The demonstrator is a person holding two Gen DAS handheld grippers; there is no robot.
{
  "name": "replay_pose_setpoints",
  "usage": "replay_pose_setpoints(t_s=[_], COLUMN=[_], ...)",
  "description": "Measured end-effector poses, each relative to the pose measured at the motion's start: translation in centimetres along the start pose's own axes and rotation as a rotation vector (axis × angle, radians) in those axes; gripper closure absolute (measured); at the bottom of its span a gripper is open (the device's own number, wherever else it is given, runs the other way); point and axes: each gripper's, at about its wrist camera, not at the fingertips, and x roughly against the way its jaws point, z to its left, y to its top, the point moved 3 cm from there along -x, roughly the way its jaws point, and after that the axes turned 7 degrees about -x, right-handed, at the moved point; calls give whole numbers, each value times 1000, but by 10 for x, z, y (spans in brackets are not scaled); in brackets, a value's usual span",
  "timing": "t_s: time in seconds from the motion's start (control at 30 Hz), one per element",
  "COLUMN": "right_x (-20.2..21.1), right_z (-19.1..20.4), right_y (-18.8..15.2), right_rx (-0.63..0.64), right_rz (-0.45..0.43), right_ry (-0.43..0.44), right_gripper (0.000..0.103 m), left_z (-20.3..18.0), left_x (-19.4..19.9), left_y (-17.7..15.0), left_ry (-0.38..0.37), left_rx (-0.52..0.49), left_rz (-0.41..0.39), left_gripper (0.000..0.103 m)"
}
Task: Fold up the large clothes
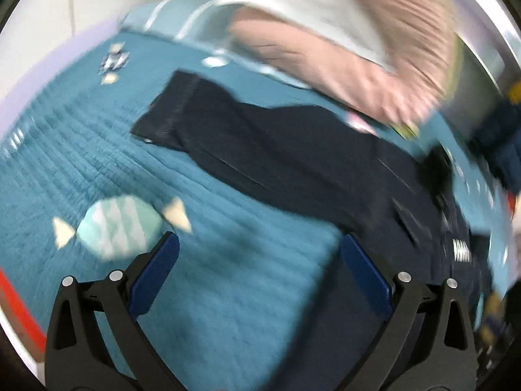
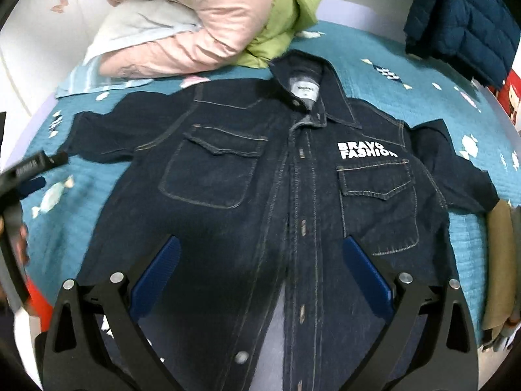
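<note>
A dark denim jacket (image 2: pixel 247 182) lies face up and spread flat on the teal quilt (image 2: pixel 384 62), collar at the far side, white "BRAVO FASHION" lettering on its chest. My right gripper (image 2: pixel 259 244) hovers open over the jacket's lower front, nothing between its blue pads (image 2: pixel 156 277). In the blurred left wrist view, one jacket sleeve (image 1: pixel 260 140) stretches across the quilt (image 1: pixel 97 163). My left gripper (image 1: pixel 259 244) stands open above the quilt beside the jacket's side, holding nothing. The left gripper (image 2: pixel 29 176) also shows at the right wrist view's left edge.
A pink padded coat (image 2: pixel 195 22), a light green garment (image 2: pixel 286 16) and a pale pillow (image 2: pixel 143 22) pile up at the bed's far side. A folded navy puffer jacket (image 2: pixel 462 22) sits far right. Folded tan fabric (image 2: pixel 498 260) lies at the right edge. A hand (image 2: pixel 19 238) shows at left.
</note>
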Motion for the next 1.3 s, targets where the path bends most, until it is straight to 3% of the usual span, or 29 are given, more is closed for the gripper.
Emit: replay_pose_setpoints(t_s=[0.1,0.2,0.3,0.53,0.57,0.6,0.63,0.7,0.83,0.9,0.93,1.07,1.17,1.2,1.3], right_x=[-14,-22,-28,-35,-36,-37,-37,-36,-36,-39,-42,-68,-100,-111,-137], right_z=[-15,-29,-47,-82,-85,-88,-88,-87,-71,-60,-51,-9,33,48,90], right_y=[3,4,5,-3,-4,-4,-3,0,17,27,34,57,70,75,85], right_rx=[-5,21,-6,-71,-80,-92,-96,-101,-99,-107,-111,-127,-115,-120,-116], right_rz=[-21,-54,-56,-47,-42,-39,-36,-47,-107,-120,-123,-62,47,73,133], right_ry=[-66,-131,-143,-180,-178,-168,-160,-128,-41,11,62,240,346,387,481], right_gripper=[7,7,7,7,7,7,7,7,7,9,13,56,88,95,100], left_z=[50,72,94,107,107,108,106,109,106,99,96,78,57,48,19], left_x=[-32,-53,-71,-82,-81,-79,-79,-75,-55,-42,-35,-6,23,33,57], left_y=[26,44,55,84,88,90,91,90,87,88,88,91,90,90,90], left_ry=[-17,13,-19,-1,-15,-14,-4,-7,-15,-51,-64,-147,-241,-256,-305], left_rx=[150,167,288,314,317,319,319,314,278,249,235,191,147,118,41], left_rz=[0,-12,-12,-57,-74,-81,-79,-83,-120,-148,-162,-215,-268,-286,-327], left_gripper=[4,4,4,7,11,28,37,65,86,88,88,89,89,89,89])
